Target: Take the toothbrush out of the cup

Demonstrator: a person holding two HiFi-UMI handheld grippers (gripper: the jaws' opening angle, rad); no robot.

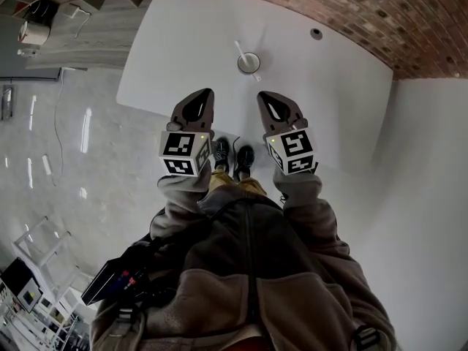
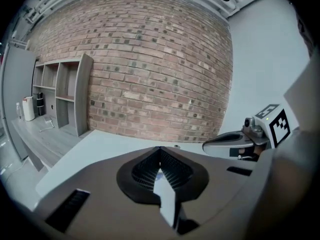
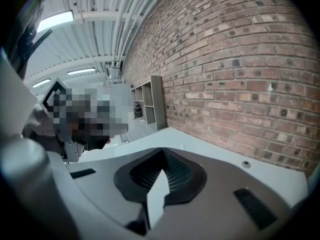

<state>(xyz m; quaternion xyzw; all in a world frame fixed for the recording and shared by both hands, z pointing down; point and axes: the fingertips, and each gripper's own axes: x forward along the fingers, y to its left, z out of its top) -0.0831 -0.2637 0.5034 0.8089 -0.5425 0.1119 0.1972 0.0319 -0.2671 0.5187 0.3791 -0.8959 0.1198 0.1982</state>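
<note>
A small round cup (image 1: 248, 63) stands near the middle of the white table (image 1: 329, 86), with a white toothbrush (image 1: 238, 47) leaning out of it toward the far left. Both grippers hover at the table's near edge, short of the cup and apart from it. My left gripper (image 1: 206, 93) is shut and empty, below-left of the cup. My right gripper (image 1: 262, 95) is shut and empty too, below-right of it. In the left gripper view the jaws (image 2: 160, 149) meet at a point, and the right gripper (image 2: 235, 140) shows beside them. The right gripper view shows closed jaws (image 3: 162, 150). Neither gripper view shows the cup.
A brick wall (image 1: 351, 13) runs behind the table. A small round hole (image 1: 316, 33) sits in the tabletop at the far right. A grey shelf unit (image 2: 62, 96) stands to the left. The person's shoes (image 1: 232, 156) are at the table's near edge.
</note>
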